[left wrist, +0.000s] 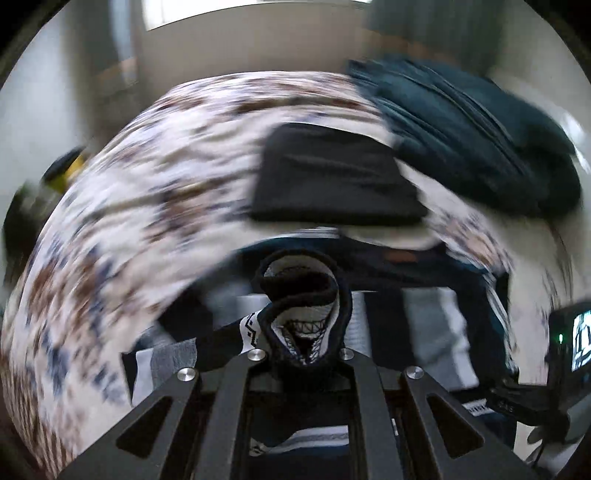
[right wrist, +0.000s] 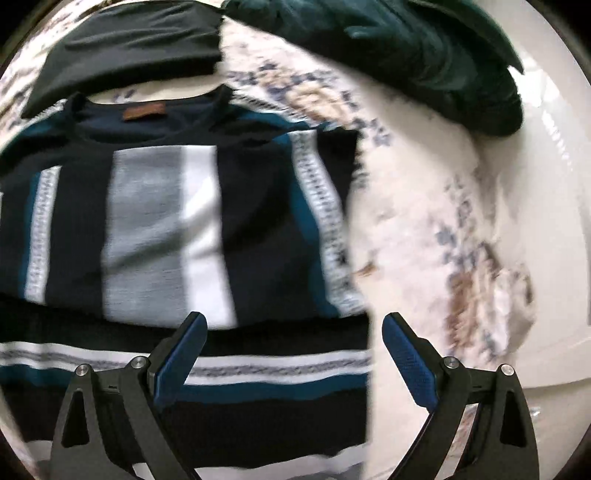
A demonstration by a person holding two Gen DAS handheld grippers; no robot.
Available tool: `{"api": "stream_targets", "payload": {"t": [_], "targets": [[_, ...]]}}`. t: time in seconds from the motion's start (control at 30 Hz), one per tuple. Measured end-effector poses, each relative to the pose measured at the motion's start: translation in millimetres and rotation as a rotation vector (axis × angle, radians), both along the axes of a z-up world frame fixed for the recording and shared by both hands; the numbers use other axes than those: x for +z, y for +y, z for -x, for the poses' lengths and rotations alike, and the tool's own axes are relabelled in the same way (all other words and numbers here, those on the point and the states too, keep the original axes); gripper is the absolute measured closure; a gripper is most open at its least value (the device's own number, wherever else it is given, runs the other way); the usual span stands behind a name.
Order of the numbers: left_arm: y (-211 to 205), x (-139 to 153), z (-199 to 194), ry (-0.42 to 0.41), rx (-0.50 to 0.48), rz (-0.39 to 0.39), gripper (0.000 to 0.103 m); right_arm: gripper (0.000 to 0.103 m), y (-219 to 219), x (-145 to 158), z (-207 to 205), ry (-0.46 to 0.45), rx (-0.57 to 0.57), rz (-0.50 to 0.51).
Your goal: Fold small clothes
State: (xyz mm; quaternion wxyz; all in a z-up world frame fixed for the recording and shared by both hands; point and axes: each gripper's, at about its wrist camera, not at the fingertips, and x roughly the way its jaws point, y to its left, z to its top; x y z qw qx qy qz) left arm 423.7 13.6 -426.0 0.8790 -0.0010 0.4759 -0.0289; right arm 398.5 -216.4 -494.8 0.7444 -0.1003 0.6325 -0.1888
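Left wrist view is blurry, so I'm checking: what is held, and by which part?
The left tongs pinch the striped navy knit sweater by a bunched, dark-trimmed edge.

This looks like a bedroom in a home. A bed fills most of both views, covered by a white bedspread [left wrist: 147,177] printed with blue and brown flowers. Clothes lie spread over it: a dark striped sweater [right wrist: 166,229] laid flat, a folded black garment [left wrist: 332,177] beyond it, and a rumpled dark teal garment [left wrist: 472,140] near the bed's far edge. Behind the bed stands a pale wall, with a bright window [left wrist: 251,11] at the top of the left wrist view. A smooth white surface [right wrist: 546,192] runs along the bed's side; what it is cannot be told.
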Motion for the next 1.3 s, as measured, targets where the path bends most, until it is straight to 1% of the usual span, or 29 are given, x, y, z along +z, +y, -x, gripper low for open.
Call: {"api": "stream_targets", "payload": {"t": [0.1, 0.27, 0.43, 0.67, 0.73, 0.77, 0.83, 0.87, 0.9, 0.93, 0.97, 1.0, 1.1, 1.13, 1.17, 1.23, 1.27, 1.3], "targets": [[-63.2, -7.8, -13.5, 0.026, -0.126, -0.013, 0.097, 0.006, -29.9, 0.6, -4.2, -0.005, -0.029, -0.001], [-139.3, -20.0, -19.8, 0.067, -0.250, -0.002, 0.097, 0.006, -77.5, 1.3, -3.9, -0.018, -0.100, -0.010], [-196.0, -27.5, -22.4, 0.115, -0.313, 0.033, 0.098, 0.006, -118.4, -5.5, 3.3, -0.010, -0.161, -0.022], [-269.4, -28.4, -28.4, 0.151, -0.364, 0.132, 0.097, 0.006, -164.5, -23.8, 18.3, 0.019, -0.220, -0.012], [-283.8, -30.6, -30.9, 0.179, -0.377, 0.160, 0.095, 0.006, -175.4, -27.8, 23.1, 0.027, -0.237, -0.018], [-288.6, -32.9, -33.6, 0.207, -0.370, 0.182, 0.093, 0.006, -181.0, -29.5, 25.9, 0.030, -0.246, -0.032], [-289.5, -36.6, -37.2, 0.249, -0.357, 0.191, 0.088, 0.006, -191.1, -30.2, 30.5, 0.025, -0.268, -0.088], [-284.9, -36.6, -39.0, 0.269, -0.343, 0.199, 0.074, 0.006, -196.3, -29.0, 32.7, 0.014, -0.278, -0.138], [-278.5, -34.6, -39.8, 0.270, -0.326, 0.203, 0.055, 0.006, -199.5, -27.4, 33.8, 0.005, -0.285, -0.171], [-269.3, -31.0, -40.3, 0.268, -0.306, 0.209, 0.046, 0.006, -203.3, -23.7, 35.1, -0.014, -0.295, -0.212], [-252.8, -24.3, -41.0, 0.263, -0.274, 0.218, 0.029, 0.006, -206.0, -20.6, 35.6, -0.029, -0.303, -0.246], [-242.9, -21.0, -41.0, 0.256, -0.252, 0.213, 0.020, 0.006, -208.1, -16.7, 35.7, -0.048, -0.307, -0.286], [-189.7, -8.2, -41.0, 0.227, -0.155, 0.159, 0.020, 0.006, -206.2, -3.2, 29.0, -0.116, -0.306, -0.435], [-169.5, -7.2, -40.6, 0.215, -0.113, 0.112, 0.020, 0.006, -202.5, 0.2, 23.4, -0.134, -0.295, -0.511], [-144.6, -7.4, -40.2, 0.206, -0.057, 0.053, 0.020, 0.006, -198.2, 1.7, 17.2, -0.141, -0.285, -0.567], [-104.7, -13.7, -39.4, 0.213, 0.031, -0.021, 0.020, 0.006, -186.3, 1.4, 2.5, -0.149, -0.264, -0.664], [-75.1, -21.1, -39.0, 0.228, 0.092, -0.042, 0.020, 0.006, -180.9, -1.8, -5.9, -0.151, -0.263, -0.719], [-60.8, -25.3, -37.6, 0.236, 0.121, -0.049, 0.020, 0.006, -176.2, -7.3, -12.4, -0.143, -0.275, -0.753]]}}
